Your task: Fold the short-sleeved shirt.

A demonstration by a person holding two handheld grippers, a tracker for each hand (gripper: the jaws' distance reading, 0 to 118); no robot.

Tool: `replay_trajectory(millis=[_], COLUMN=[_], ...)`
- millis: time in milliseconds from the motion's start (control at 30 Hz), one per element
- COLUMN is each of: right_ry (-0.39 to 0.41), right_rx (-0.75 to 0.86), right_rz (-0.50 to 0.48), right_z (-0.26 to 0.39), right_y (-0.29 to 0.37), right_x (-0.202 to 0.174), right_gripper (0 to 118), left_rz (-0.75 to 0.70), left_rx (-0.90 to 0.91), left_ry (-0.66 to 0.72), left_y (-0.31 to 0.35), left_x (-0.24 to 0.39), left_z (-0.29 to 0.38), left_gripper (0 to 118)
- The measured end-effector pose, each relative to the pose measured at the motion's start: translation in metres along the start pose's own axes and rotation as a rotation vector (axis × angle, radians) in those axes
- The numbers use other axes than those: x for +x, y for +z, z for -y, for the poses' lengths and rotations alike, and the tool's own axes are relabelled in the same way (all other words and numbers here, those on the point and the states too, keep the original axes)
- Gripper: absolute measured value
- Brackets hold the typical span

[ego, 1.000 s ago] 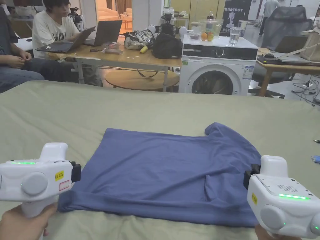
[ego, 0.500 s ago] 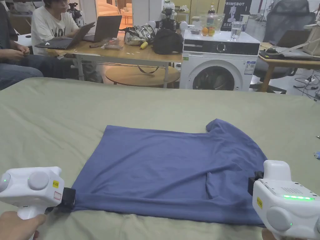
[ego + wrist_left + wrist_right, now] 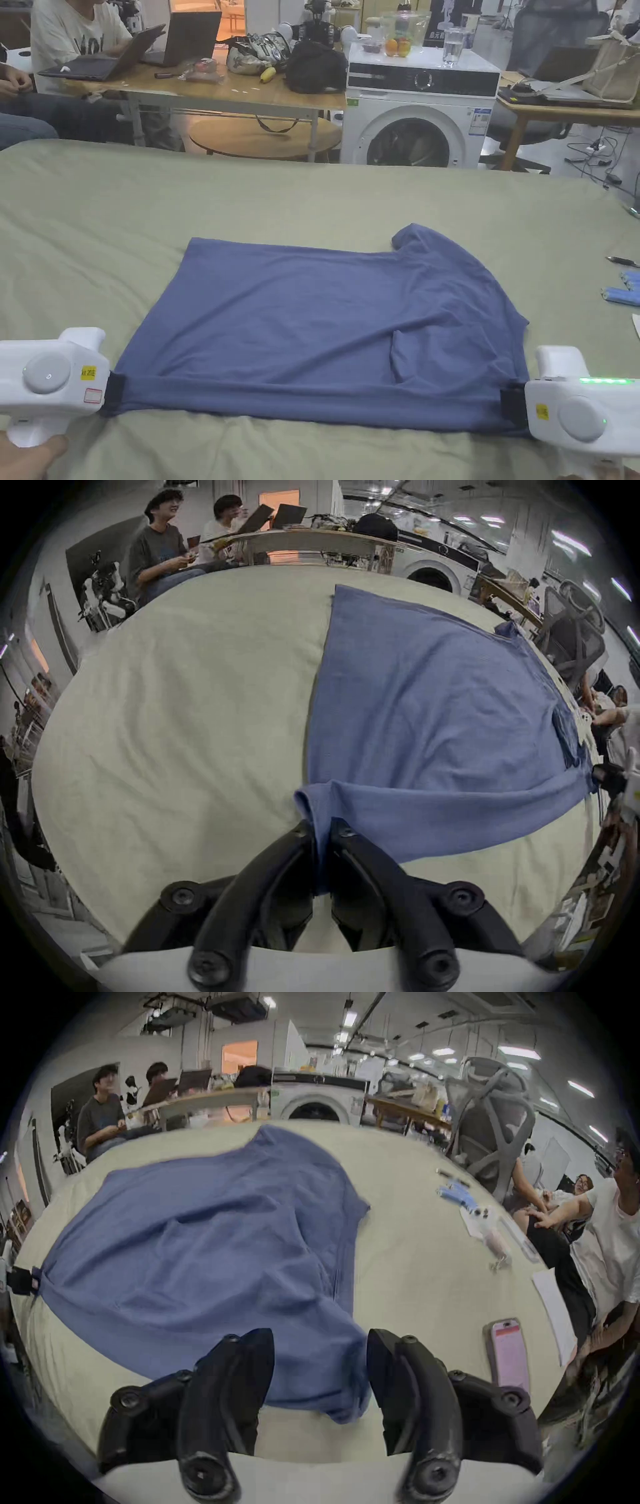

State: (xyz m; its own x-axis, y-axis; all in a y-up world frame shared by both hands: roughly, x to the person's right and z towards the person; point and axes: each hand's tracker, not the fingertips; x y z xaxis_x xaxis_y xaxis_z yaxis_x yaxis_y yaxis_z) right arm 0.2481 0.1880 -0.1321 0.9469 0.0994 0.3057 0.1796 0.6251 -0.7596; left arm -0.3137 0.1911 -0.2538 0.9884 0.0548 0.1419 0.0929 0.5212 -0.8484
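Note:
A blue short-sleeved shirt (image 3: 325, 319) lies spread on the green-covered table (image 3: 312, 200), one sleeve pointing to the far right. A strip along its near edge is folded over. My left gripper (image 3: 112, 390) sits at the near left corner. In the left gripper view the left gripper (image 3: 322, 830) is shut on a pinch of the shirt (image 3: 433, 705). My right gripper (image 3: 512, 403) is at the near right corner. In the right gripper view the right gripper (image 3: 320, 1338) is open, jaws wide apart, with the shirt (image 3: 207, 1241) lying between them.
A phone (image 3: 509, 1355), papers and small blue items (image 3: 622, 294) lie on the table to the right of the shirt, with a pen (image 3: 622, 261) beyond. Behind the table stand a washing machine (image 3: 412, 106), a desk with laptops and seated people.
Both grippers have come down to the shirt's near corners. The left one dropped to the near left corner and holds the cloth; the near edge now runs straight. The head camera tilted down.

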Motion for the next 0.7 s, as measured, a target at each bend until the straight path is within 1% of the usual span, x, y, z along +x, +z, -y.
replay_trajectory(millis=[33, 67, 100, 133, 167, 200, 233, 267, 300, 367, 533, 700], right_ry=[-0.005, -0.011, -0.01, 0.001, 0.025, 0.028, 0.002, -0.029, -0.021, -0.014, -0.045, -0.081], right_rx=[-0.026, -0.048, -0.05, -0.029, 0.002, -0.003, 0.002, 0.01, 0.014, 0.06, 0.137, 0.184], right_rz=[-0.017, -0.038, -0.065, -0.051, -0.03, -0.052, -0.121, -0.097, -0.088, -0.088, -0.114, -0.114], right_z=[0.004, 0.007, 0.009, 0.011, 0.011, 0.009, 0.007, 0.006, 0.005, 0.001, -0.025, -0.065], right_y=[-0.007, -0.014, -0.017, -0.016, -0.011, -0.01, -0.009, -0.003, 0.0, 0.009, 0.031, 0.032], right_x=[0.001, 0.001, 0.0, -0.002, -0.004, -0.004, -0.003, -0.004, -0.005, -0.005, -0.001, 0.002], right_gripper=[56, 53, 43, 41, 32, 8, 7, 6, 5, 5, 5, 5], left_rz=[0.0, 0.0, 0.002, 0.005, 0.009, 0.017, 0.023, 0.025, 0.033, 0.056, 0.096, 0.109], left_rx=[0.002, 0.005, 0.006, 0.009, 0.014, 0.023, 0.032, 0.045, 0.069, 0.111, 0.228, 0.27], left_ry=[0.001, 0.004, 0.005, 0.006, 0.012, 0.02, 0.024, 0.028, 0.034, 0.056, 0.073, 0.085], left_y=[0.0, 0.001, 0.001, 0.002, 0.003, 0.004, 0.006, 0.008, 0.012, 0.017, 0.04, 0.044], left_x=[0.0, 0.0, 0.0, -0.001, -0.002, -0.003, -0.004, -0.004, -0.005, -0.008, -0.008, -0.008], left_z=[0.0, 0.001, 0.001, 0.002, 0.002, 0.003, 0.004, 0.004, 0.004, -0.001, -0.027, -0.066], left_gripper=[2, 2, 2, 2, 2, 2, 2, 1, 1, 1, 1, 1])
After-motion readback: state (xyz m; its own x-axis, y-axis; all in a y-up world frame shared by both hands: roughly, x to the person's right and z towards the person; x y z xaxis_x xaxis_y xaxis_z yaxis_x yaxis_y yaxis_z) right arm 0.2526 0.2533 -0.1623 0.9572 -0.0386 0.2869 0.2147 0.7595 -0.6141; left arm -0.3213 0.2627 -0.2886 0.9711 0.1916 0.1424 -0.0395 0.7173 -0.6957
